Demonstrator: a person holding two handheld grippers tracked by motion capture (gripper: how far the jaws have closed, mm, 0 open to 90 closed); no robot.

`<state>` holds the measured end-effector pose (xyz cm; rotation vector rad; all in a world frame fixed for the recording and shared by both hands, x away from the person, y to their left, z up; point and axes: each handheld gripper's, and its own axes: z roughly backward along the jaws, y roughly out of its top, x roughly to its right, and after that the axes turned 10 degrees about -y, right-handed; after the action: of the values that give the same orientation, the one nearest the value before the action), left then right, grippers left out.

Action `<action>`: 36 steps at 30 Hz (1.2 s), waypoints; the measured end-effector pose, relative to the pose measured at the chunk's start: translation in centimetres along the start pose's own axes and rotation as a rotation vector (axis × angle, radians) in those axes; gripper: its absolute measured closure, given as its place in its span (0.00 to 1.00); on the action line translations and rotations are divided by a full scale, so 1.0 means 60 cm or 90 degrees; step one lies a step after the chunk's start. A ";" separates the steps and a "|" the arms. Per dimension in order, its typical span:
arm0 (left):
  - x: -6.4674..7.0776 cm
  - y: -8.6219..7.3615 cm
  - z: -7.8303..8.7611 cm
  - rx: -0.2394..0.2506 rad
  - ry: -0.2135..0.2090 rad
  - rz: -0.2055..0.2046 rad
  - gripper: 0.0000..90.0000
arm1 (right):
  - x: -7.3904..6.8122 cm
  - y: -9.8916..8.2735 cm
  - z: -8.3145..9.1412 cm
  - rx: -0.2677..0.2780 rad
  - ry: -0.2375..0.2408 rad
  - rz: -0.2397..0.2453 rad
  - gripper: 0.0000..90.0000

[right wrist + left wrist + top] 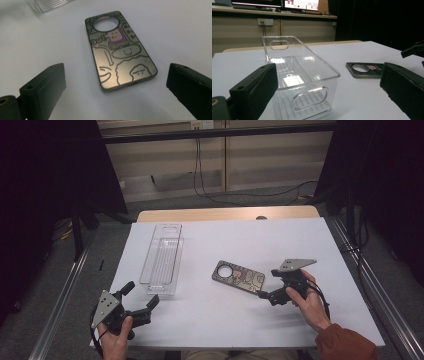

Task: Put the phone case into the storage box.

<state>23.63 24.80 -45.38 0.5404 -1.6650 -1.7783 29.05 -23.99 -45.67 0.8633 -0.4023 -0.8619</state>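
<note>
Left tongs (142, 304) sit nearest, jaws apart and empty, at the near-left worktop (310, 240) edge just short of the clear bin (161, 261). Right tongs (266, 295) are also apart and empty, lined up on the near end of the phone case (238, 276), which lies flat mid-worktop, right of the bin. Risk: the case is thin and flat, so the jaws may slide over it or push it away instead of gripping; the light bin could skid if nudged.
</note>
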 end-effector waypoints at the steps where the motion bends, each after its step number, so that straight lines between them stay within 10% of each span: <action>1: 0.000 0.000 0.000 0.000 0.003 -0.001 0.02 | 0.001 0.008 -0.008 -0.015 0.006 0.009 0.02; 36: -0.001 0.001 0.002 0.001 -0.005 -0.007 0.02 | -0.009 0.117 -0.133 -0.212 0.069 0.118 0.05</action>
<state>23.62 24.94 -45.30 0.5457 -1.6709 -1.7900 37.15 -17.13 -44.87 0.5516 -0.2304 -0.6834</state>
